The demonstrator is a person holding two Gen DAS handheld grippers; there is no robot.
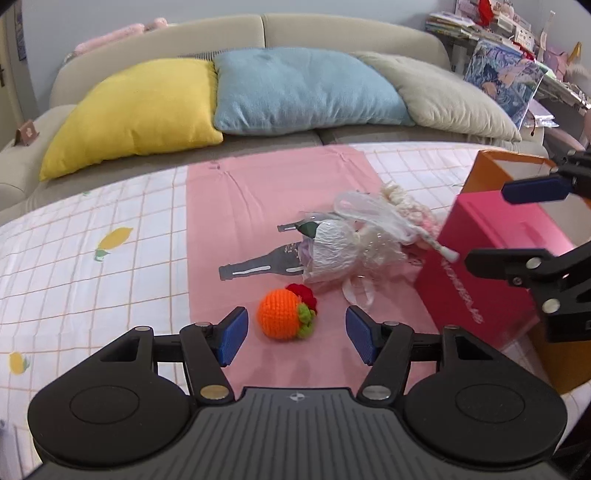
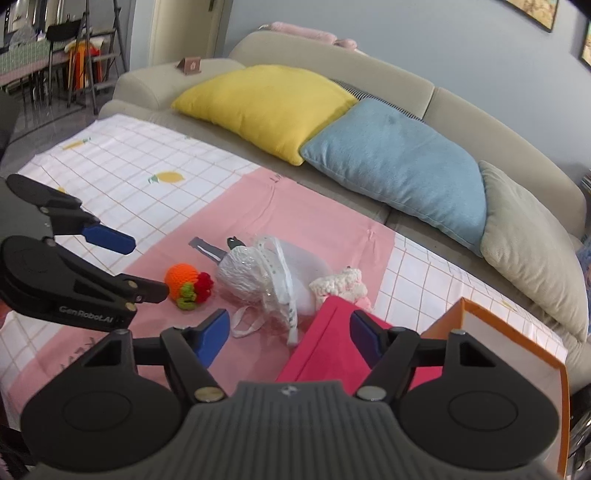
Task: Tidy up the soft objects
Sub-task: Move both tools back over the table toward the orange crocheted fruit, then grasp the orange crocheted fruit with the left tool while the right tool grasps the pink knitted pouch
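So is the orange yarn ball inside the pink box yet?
No, it is out. The orange yarn ball lies on the pink cloth, apart from the pink box.

My left claw [image 1: 295, 338] is black with blue pads, and so is my right claw [image 2: 290, 339]. Beneath them the cloth [image 1: 92, 221] is white, checked with thin orange lines and dotted with yellow lemons — a plain pink band [image 1: 277, 192] runs down its middle. The crocheted ball [image 1: 279, 315] is orange with green and red trim. The box [image 2: 332, 347] is hot pink, the bag [image 2: 517, 350] orange-edged. On the beige sofa [image 1: 332, 33] sit three pillows — yellow [image 1: 136, 110], light blue [image 1: 306, 88], grey-green [image 1: 454, 96].
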